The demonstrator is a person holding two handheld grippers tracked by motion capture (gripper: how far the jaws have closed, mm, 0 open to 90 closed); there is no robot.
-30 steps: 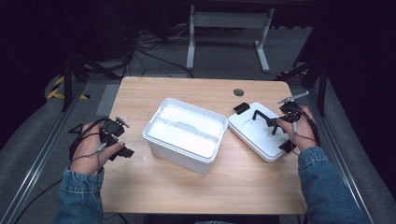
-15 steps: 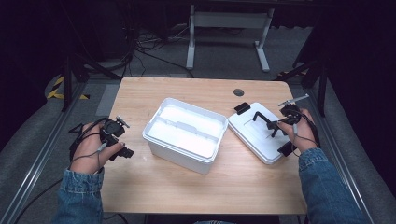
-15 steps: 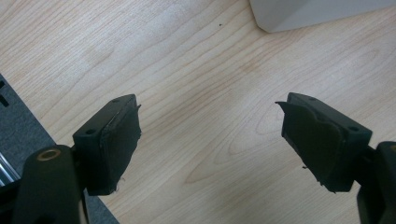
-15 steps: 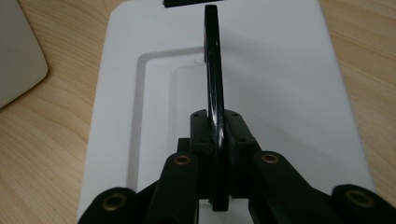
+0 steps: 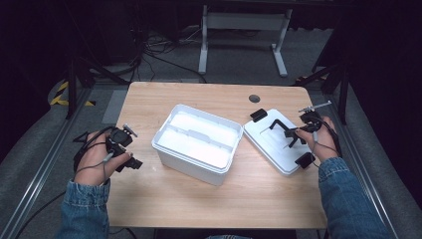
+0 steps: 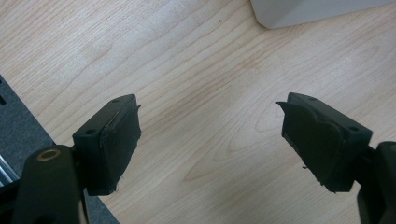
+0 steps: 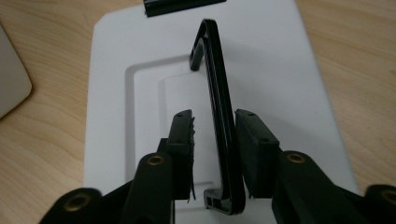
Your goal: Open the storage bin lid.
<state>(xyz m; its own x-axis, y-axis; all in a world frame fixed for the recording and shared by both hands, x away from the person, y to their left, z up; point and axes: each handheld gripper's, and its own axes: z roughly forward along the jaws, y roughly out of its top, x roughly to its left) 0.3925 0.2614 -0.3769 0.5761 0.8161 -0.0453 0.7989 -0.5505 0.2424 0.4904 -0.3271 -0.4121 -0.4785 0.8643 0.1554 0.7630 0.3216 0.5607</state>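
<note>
An open white bin [image 5: 186,167] stands in the middle of the wooden table [image 5: 199,209]. Its white lid [image 5: 268,147] lies flat to the right, black handle [image 5: 277,124] raised. My right gripper [image 5: 293,137] reaches over the lid from the right. In the right gripper view the right gripper [image 7: 214,140] is open, its jaws straddling the handle [image 7: 219,88]; the right pad touches it and a gap shows on the left. My left gripper [image 5: 130,157] hovers at the table's left edge. In the left gripper view the left gripper [image 6: 210,135] is wide open over bare wood.
Black latch clips sit at the lid's far end [image 5: 258,115] and near end [image 5: 304,160]. A round grommet hole [image 5: 254,98] marks the far table edge. The bin's corner [image 6: 317,9] is ahead of the left gripper. Dark floor, cables and a white stand lie beyond.
</note>
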